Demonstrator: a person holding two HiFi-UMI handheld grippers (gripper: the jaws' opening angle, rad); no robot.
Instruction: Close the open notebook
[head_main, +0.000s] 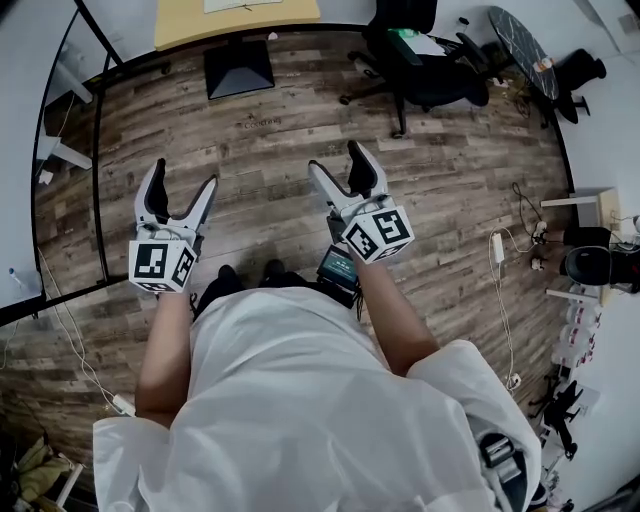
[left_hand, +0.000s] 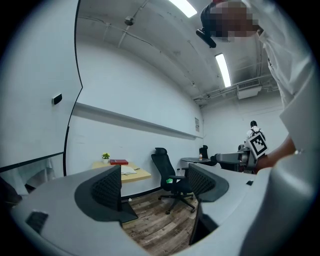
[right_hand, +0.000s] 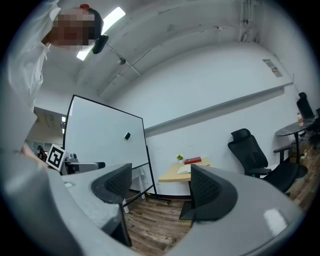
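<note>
The open notebook (head_main: 240, 4) lies with white pages up on a small yellow desk (head_main: 190, 25) across the room, at the top edge of the head view. The left gripper view shows the notebook (left_hand: 127, 171) beside a red book (left_hand: 119, 162), and it appears as notebook (right_hand: 184, 170) in the right gripper view. My left gripper (head_main: 183, 178) and right gripper (head_main: 338, 160) are held out level over the wooden floor, far from the desk. Both stand open, left gripper (left_hand: 157, 185) and right gripper (right_hand: 160, 185), with nothing between the jaws.
A black office chair (head_main: 420, 60) stands right of the desk, with a round dark table (head_main: 520, 40) beyond it. A black box (head_main: 238, 68) sits on the floor under the desk. A rolling whiteboard (right_hand: 105, 145) stands on the left. Cables (head_main: 500, 300) trail along the right wall.
</note>
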